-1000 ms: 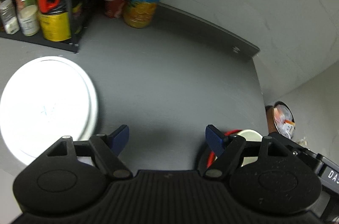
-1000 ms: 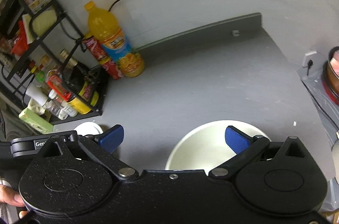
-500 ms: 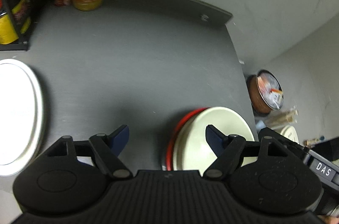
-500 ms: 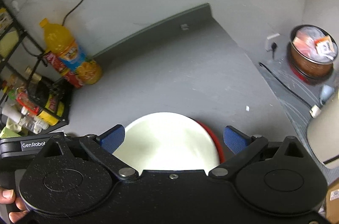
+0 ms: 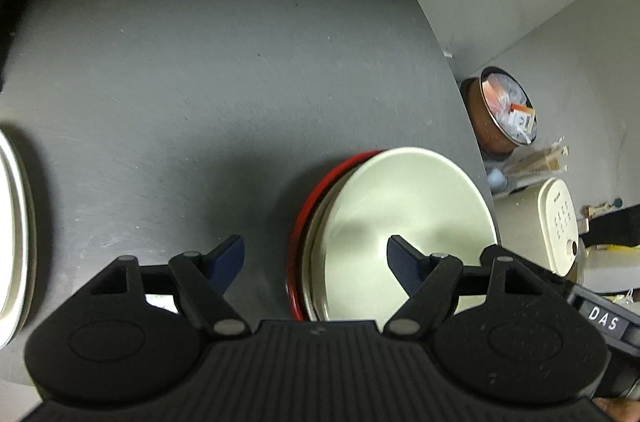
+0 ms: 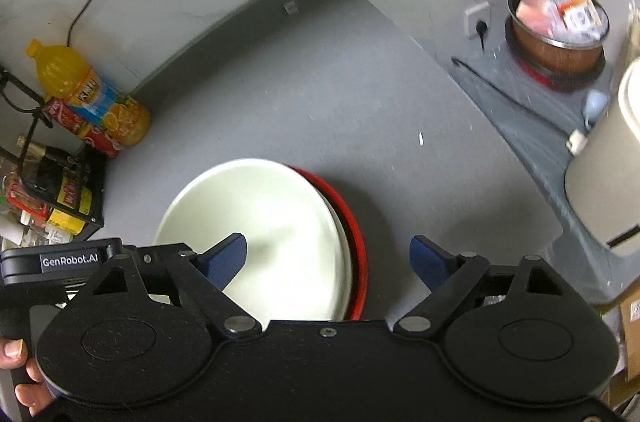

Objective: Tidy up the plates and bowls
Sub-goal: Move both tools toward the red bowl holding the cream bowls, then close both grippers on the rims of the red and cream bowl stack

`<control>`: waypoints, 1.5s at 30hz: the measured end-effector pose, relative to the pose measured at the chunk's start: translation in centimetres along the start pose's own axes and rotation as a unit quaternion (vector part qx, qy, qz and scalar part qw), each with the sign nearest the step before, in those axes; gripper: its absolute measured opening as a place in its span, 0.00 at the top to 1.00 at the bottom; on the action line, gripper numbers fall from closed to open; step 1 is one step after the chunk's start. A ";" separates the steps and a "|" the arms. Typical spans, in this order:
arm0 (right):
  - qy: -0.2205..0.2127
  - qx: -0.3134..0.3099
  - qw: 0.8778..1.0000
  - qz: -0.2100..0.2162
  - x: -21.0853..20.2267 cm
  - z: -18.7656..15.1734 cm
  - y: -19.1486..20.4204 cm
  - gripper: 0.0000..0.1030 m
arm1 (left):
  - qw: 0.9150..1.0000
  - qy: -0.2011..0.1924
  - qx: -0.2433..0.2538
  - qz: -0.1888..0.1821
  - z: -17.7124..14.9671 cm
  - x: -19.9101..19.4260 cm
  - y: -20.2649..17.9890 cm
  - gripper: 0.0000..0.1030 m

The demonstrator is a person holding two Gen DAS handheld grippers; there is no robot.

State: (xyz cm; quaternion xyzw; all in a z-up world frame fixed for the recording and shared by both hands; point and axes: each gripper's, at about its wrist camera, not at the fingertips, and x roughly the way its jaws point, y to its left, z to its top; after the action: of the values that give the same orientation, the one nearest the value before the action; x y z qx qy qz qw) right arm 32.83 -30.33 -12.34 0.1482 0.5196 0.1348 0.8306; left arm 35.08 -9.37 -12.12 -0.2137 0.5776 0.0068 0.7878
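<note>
black grippers (image 5: 316, 258) (image 6: 328, 260) (blue fingertip pads (image 5: 228, 256))

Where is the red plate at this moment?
The red plate lies on the grey counter at the bottom of a stack, under the pale green plate. In both wrist views it sits near the counter's right edge, just ahead of both open grippers.

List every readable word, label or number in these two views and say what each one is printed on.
"DAS": white label on the black body of the right hand-held gripper, seen in the left wrist view.
"GenRobot.AI": label on the black body of the left hand-held gripper, seen in the right wrist view.
Orange juice bottle label: too blurred.
Red can print: too blurred.
</note>
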 end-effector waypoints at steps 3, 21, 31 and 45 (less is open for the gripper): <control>0.013 0.010 1.000 -0.004 0.7 -0.4 -0.4 0.19 | 1.000 0.011 0.004 -0.001 -0.1 0.9 0.0 0.28; 0.072 0.075 0.994 0.018 4.3 -2.6 -1.9 0.62 | 0.997 0.074 0.016 -0.032 0.7 4.1 1.2 0.67; 0.090 0.083 0.992 0.022 5.1 -3.0 -2.2 0.65 | 0.994 0.099 0.003 -0.043 0.3 5.4 2.2 0.72; 0.071 0.049 0.995 0.047 4.3 -2.1 -0.2 0.66 | 0.997 0.056 -0.034 -0.048 -0.4 2.5 4.5 0.72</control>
State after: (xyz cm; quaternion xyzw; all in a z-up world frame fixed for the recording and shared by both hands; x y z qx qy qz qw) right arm 32.79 -28.70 -16.85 0.2032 0.5755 0.1580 0.7762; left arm 34.42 -6.03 -16.00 -0.2679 0.6089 -0.0235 0.7462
